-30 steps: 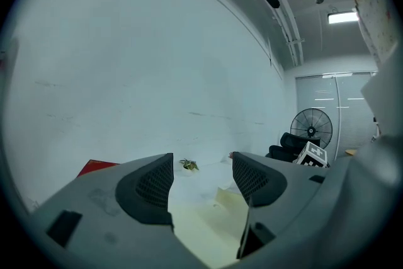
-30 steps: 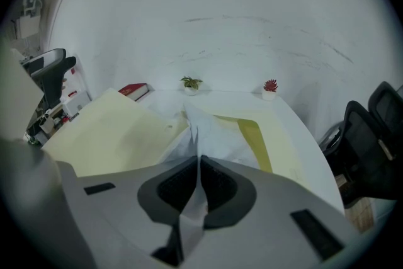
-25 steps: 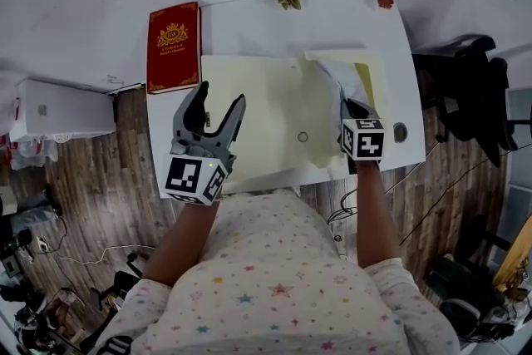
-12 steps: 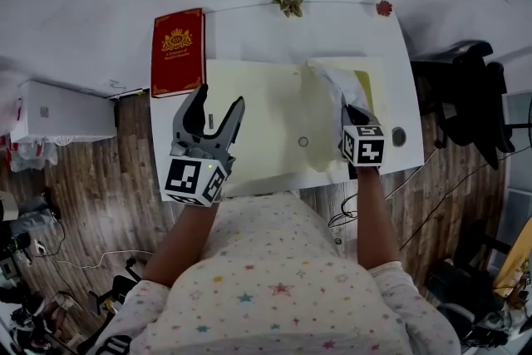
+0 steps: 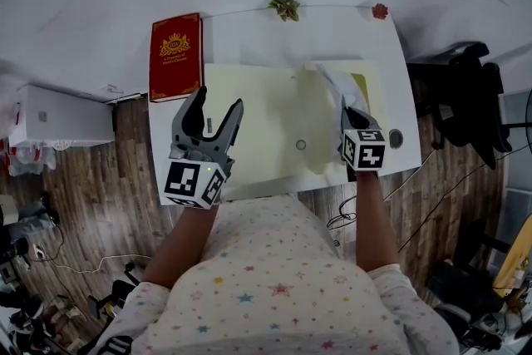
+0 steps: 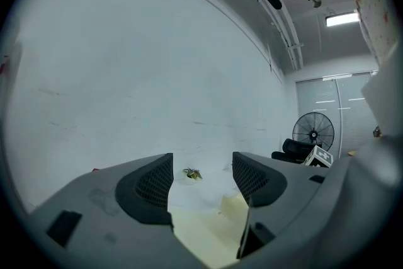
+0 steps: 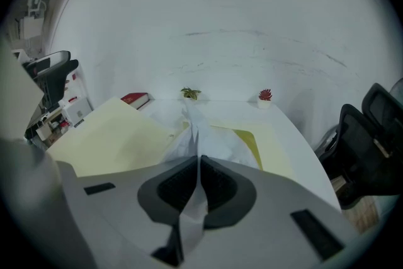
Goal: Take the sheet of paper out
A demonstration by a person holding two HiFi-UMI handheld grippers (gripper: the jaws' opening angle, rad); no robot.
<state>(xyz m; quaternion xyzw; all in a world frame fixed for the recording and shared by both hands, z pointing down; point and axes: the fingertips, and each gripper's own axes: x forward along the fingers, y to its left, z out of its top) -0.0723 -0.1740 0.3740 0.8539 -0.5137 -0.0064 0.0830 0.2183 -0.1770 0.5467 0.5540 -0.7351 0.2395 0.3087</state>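
In the head view both bare forearms reach forward from the body. The left gripper (image 5: 218, 100) hovers over the near left part of the white table (image 5: 249, 33), jaws spread wide and pointing away, with nothing in them. The right forearm runs straight out to the right gripper (image 5: 346, 106) at the near right side, which pinches a white paper (image 5: 335, 82) that rises crumpled from the right half of an open cream folder (image 5: 258, 120). A red book (image 5: 174, 54) lies at the far left corner, and a small plant (image 5: 284, 8) and a red plant (image 5: 380, 11) stand along the far edge. In the left gripper view the left gripper (image 6: 202, 181) tilts upward toward the wall; between its parted jaws show only the plant (image 6: 191, 174) and the folder (image 6: 211, 227) well beyond them, and a fan (image 6: 313, 131) stands at the right. In the right gripper view the right gripper (image 7: 199, 178) is clamped tight on the paper (image 7: 200, 134), which runs up between the jaws from the folder (image 7: 110, 135); the book (image 7: 135, 99) lies far left.
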